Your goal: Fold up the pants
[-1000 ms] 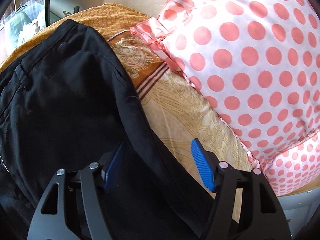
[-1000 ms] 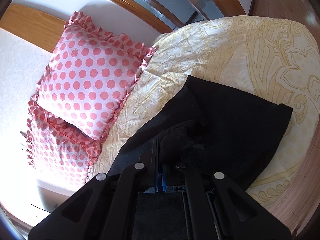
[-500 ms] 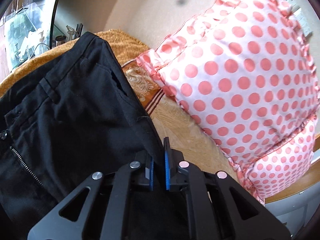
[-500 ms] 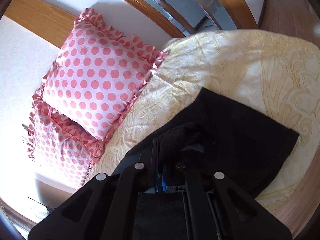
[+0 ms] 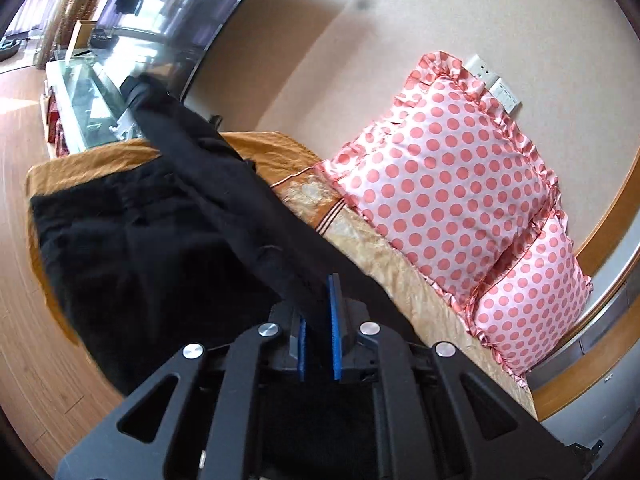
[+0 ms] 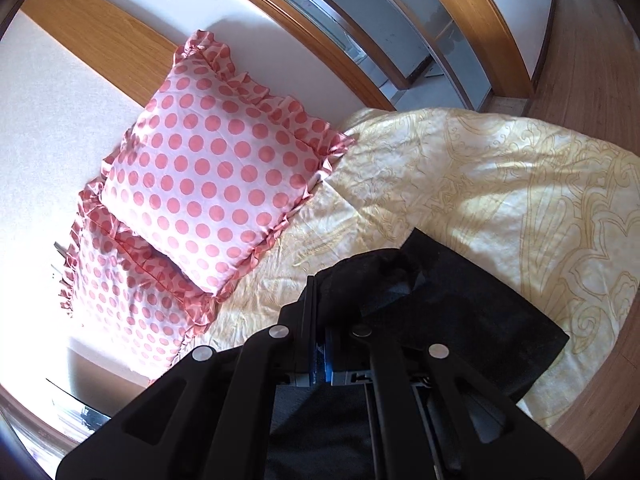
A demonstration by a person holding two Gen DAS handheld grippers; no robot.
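Black pants (image 5: 152,248) lie across the bed. My left gripper (image 5: 318,320) is shut on the pants' side edge and holds it lifted, so a taut fold of black cloth runs from the jaws toward the far waist end. My right gripper (image 6: 320,344) is shut on a bunch of the pants (image 6: 472,312) near the leg end; the leg hem lies flat on the cream bedspread (image 6: 500,176) to the right.
Two pink polka-dot pillows (image 5: 452,184) (image 6: 212,176) lean on the wall at the bed head. An orange blanket (image 5: 96,160) lies under the waist end. A glass cabinet (image 5: 84,96) and wood floor (image 5: 24,352) are at left. A wooden door frame (image 6: 492,32) is beyond the bed.
My left gripper went from open around the pants' edge to shut on it, then lifted it up and back. My right gripper stayed shut and rose a little with the cloth.
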